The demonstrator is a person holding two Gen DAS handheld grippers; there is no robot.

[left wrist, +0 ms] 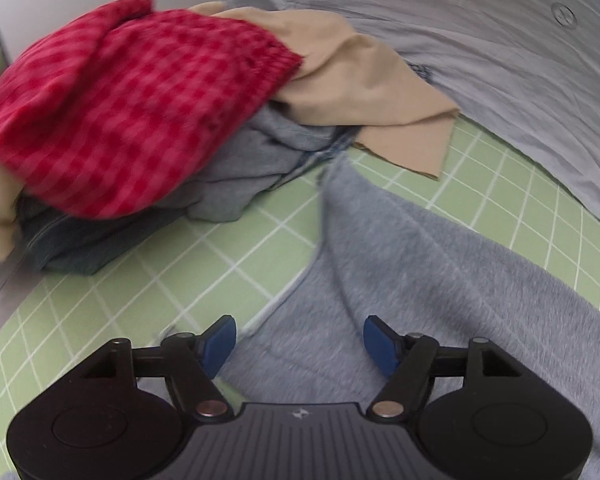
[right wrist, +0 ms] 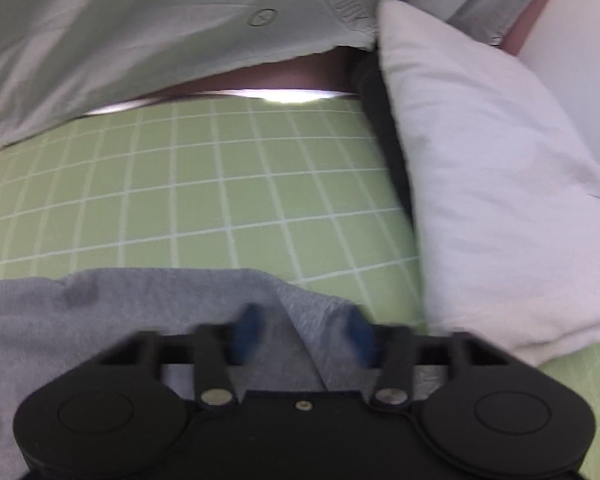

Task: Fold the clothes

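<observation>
Grey fleece garment (left wrist: 440, 280) lies flat on the green checked bed sheet (left wrist: 180, 280); your left claw (left wrist: 300, 342) gapes above it, your right claw (right wrist: 304, 336) straddles its edge, pads apart.

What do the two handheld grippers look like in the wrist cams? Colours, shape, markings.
Both match: the left gripper and right gripper have black bodies with two round housings, black linkage arms on silver pivot pins, and blue pads on the jaws. The left one's ribbed centre plate bears a small white logo. No cables, hands or sleeves in view.
</observation>
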